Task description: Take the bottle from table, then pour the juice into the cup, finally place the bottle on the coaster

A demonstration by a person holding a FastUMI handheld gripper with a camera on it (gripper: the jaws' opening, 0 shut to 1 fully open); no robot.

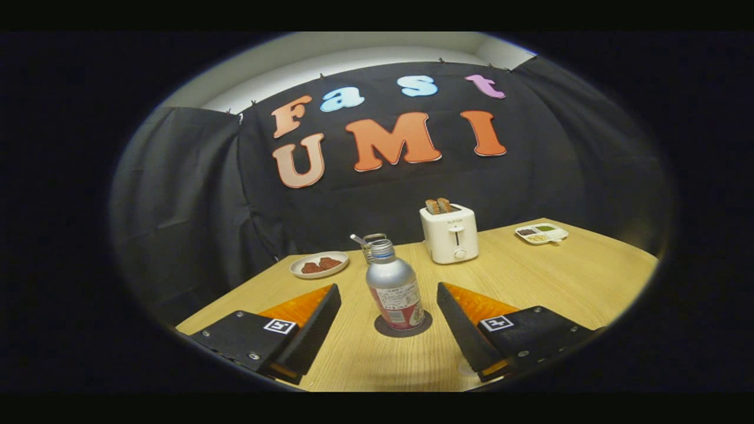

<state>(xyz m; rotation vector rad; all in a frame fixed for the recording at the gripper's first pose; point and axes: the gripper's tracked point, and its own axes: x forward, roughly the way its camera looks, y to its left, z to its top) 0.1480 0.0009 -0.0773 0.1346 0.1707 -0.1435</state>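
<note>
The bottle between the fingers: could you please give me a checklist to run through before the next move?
1. Bottle upright: ok.
2. Bottle on the coaster: ok, its base sits inside the dark disc.
3. Gripper open: ok, the fingers stand apart on either side of the bottle, not touching it.
4. Juice in the cup: cannot tell, the bottle hides most of the cup behind it.
5. Nothing close to the fingers for backing away: ok, the toaster and plate stand beyond the bottle.
</note>
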